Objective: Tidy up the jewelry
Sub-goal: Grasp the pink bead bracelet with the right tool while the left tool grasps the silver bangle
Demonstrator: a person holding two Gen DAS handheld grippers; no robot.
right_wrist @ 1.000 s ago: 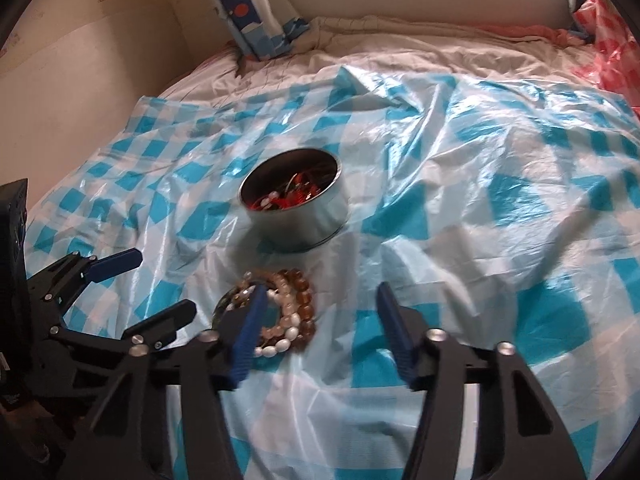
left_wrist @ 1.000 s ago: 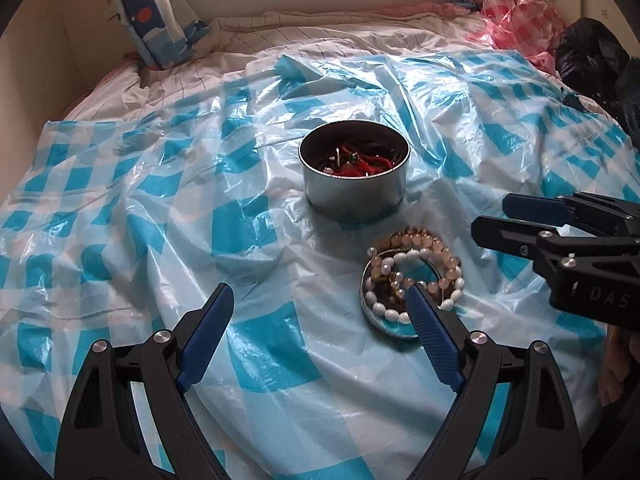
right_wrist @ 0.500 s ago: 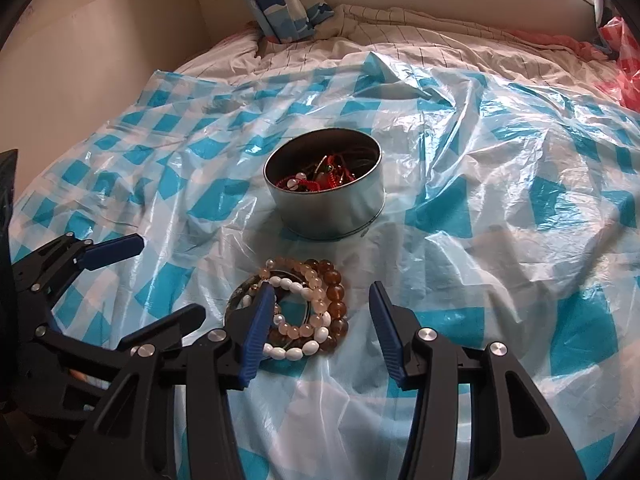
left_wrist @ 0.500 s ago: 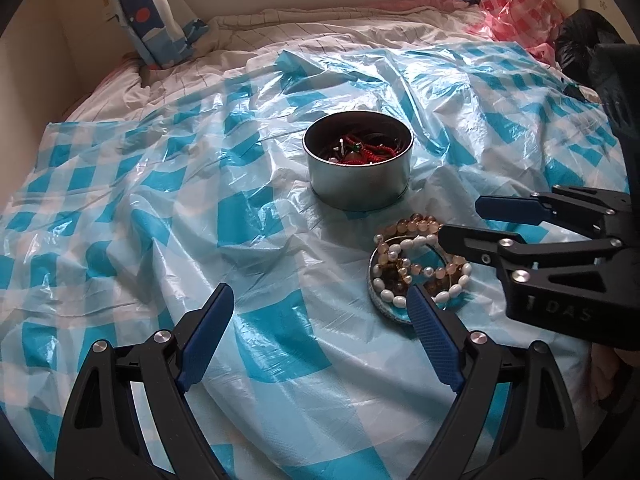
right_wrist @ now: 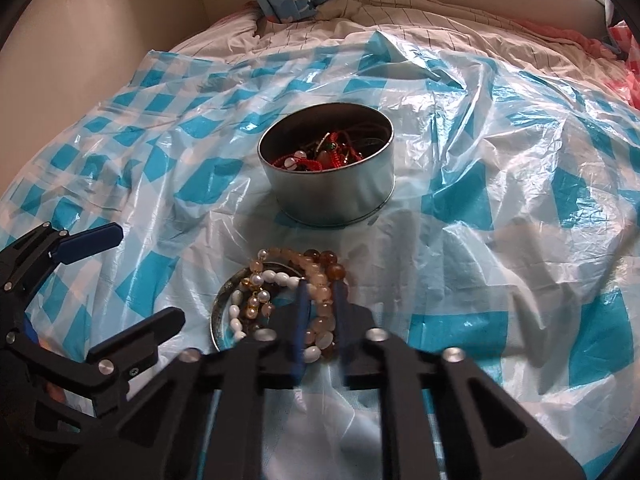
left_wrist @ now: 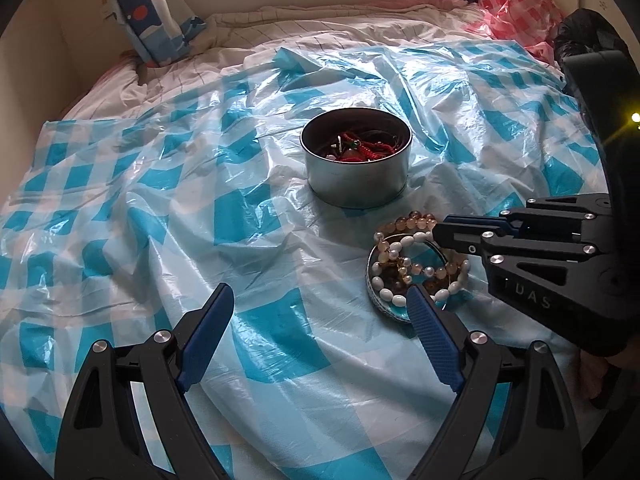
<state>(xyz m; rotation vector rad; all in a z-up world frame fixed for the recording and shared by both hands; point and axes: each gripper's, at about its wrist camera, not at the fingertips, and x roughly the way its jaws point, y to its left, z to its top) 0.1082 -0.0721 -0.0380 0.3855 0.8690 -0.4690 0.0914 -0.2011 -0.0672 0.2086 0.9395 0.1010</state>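
Right gripper (right_wrist: 320, 300) jaws just closing, pinching peach and amber bead bracelets (right_wrist: 320, 312) piled on shallow round metal lid (right_wrist: 218, 312). Left gripper (left_wrist: 320, 312) jaws spread wide, empty; round silver tin (left_wrist: 356, 180) beyond both.

Bed covered by plastic sheet (left_wrist: 160, 200) checked in turquoise and white. Silver tin (left_wrist: 356, 184) filled with red cords. Shallow lid (right_wrist: 220, 312) heaped with bracelets (right_wrist: 320, 280): white, peach and amber-brown beads. Pale striped bedsheet (left_wrist: 320, 24) seen behind; pillow (left_wrist: 148, 12) printed in navy, blue, red. Pink-and-white checked bag (left_wrist: 516, 0) at rear. Grippers black, pads blue.
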